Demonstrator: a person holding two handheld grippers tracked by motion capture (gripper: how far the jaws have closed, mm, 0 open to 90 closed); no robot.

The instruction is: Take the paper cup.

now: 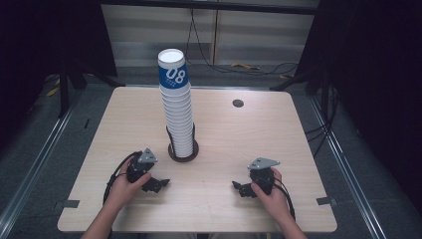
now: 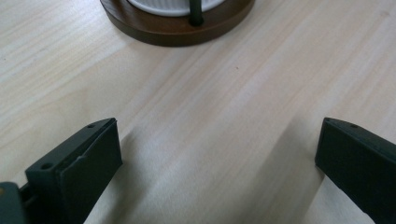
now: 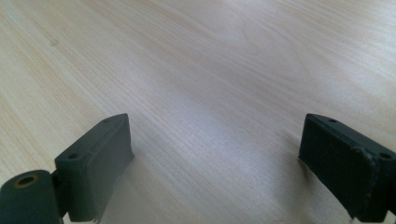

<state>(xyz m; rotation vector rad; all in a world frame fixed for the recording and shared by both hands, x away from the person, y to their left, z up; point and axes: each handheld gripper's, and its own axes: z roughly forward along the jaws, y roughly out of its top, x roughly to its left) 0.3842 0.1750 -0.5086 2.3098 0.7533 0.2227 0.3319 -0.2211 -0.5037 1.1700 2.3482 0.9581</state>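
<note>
Pale wooden table (image 1: 249, 134), round brown base (image 1: 183, 153) with cup stack (image 1: 178, 114) at centre

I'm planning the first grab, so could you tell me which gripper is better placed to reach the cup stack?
Probably the left gripper: it rests open just below the brown base of the cup stack, which shows close ahead in its own view. The right gripper, also open, sits farther off.

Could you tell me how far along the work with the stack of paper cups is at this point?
Nothing looks done yet: the stack of paper cups stands whole and upright in its round holder, no cup taken off. Nothing is in hand either; the left hand-held gripper and the right hand-held gripper rest on the table with jaws open. Any handling of the cups is left.
</note>
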